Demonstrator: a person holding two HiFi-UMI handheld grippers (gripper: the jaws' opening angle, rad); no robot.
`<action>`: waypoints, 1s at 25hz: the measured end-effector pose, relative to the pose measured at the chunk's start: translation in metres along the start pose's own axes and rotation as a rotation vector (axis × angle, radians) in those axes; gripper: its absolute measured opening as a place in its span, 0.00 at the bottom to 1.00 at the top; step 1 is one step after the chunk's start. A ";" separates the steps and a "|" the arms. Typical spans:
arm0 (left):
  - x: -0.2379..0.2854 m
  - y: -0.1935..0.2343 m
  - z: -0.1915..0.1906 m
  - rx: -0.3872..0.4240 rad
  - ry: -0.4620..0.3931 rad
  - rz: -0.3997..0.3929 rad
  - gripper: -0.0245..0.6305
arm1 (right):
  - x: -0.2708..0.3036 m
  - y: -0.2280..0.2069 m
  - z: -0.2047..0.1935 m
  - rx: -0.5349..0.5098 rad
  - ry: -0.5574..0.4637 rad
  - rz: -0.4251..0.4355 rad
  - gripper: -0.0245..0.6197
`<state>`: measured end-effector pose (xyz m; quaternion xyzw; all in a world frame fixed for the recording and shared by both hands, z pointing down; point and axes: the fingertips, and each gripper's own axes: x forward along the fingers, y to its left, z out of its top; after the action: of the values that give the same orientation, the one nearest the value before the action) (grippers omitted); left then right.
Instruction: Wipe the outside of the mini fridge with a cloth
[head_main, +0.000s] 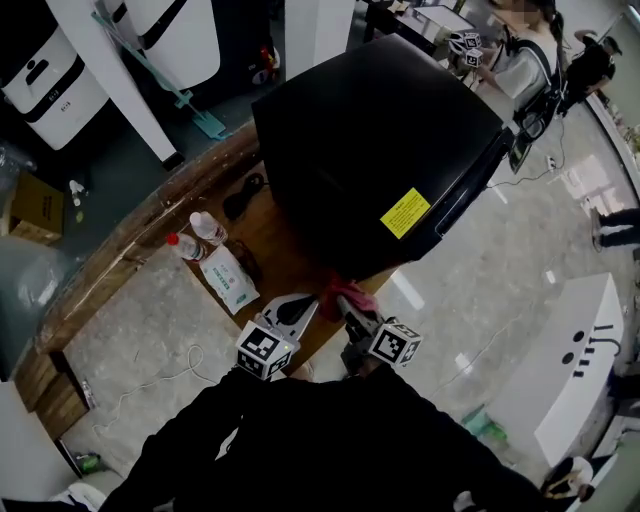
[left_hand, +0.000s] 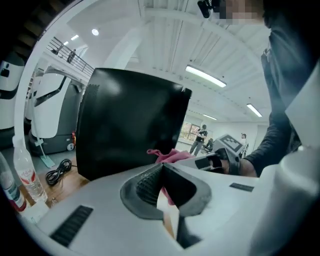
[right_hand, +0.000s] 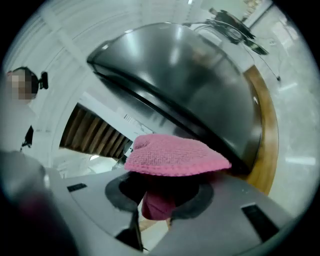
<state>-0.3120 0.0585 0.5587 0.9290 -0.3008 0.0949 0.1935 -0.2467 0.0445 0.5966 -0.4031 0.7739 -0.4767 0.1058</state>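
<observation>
Right tongs (right_hand: 159, 202) grasp the pink knitted cloth (right_hand: 175, 156) at the near lower corner of the black box-shaped mini fridge (head_main: 380, 150). Left tongs (left_hand: 162, 167) are clenched and empty, just beside the cloth.

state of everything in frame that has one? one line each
black mini fridge: door shut
pink knitted cloth: bunched, clamped between jaws
right gripper: shut on pink knitted cloth
left gripper: jaws together at the tips
two clear plastic bottles: capped, upright
</observation>
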 end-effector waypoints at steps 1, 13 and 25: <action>-0.005 -0.014 0.008 0.006 -0.007 0.000 0.04 | -0.015 0.015 0.009 -0.068 0.003 0.022 0.23; 0.047 -0.206 0.087 0.125 -0.140 -0.042 0.04 | -0.213 0.068 0.109 -0.741 -0.017 0.191 0.23; 0.185 -0.360 0.122 0.183 -0.205 -0.111 0.04 | -0.384 0.000 0.222 -0.877 -0.156 0.076 0.23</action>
<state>0.0580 0.1789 0.3934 0.9627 -0.2575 0.0157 0.0813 0.1259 0.1779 0.3954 -0.4160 0.9069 -0.0672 0.0001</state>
